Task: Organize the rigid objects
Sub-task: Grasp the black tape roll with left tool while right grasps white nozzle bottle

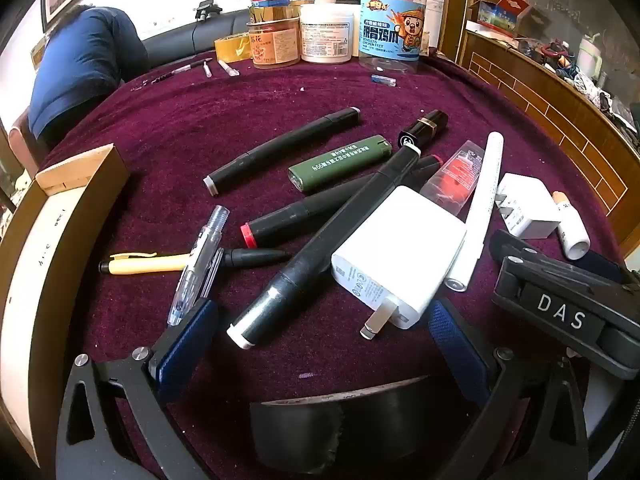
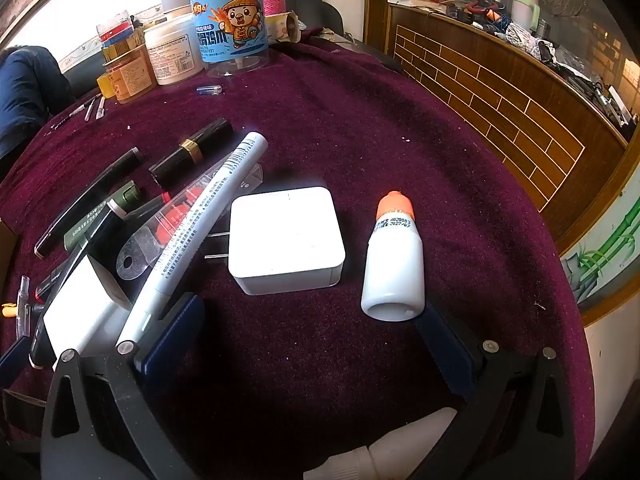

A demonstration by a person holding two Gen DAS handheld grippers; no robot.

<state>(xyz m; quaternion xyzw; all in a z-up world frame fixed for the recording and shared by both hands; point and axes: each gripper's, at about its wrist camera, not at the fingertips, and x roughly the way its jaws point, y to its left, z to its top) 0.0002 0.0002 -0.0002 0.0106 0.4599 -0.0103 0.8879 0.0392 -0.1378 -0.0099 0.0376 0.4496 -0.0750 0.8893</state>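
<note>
Purple cloth piled with pens, both tongs wide open and empty, right gripper [image 2: 304,340] nearest white bottle [image 2: 394,256], lying lengthwise just ahead, cap pointing away.

chargers [image 1: 394,240]: 2 | black markers [image 1: 280,150]: 3 | white bottle [image 2: 394,256]: 1 | jars [image 1: 326,34]: 3

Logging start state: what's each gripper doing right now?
Left gripper: open, empty, over the pens and large white charger.
Right gripper: open, empty.
</note>
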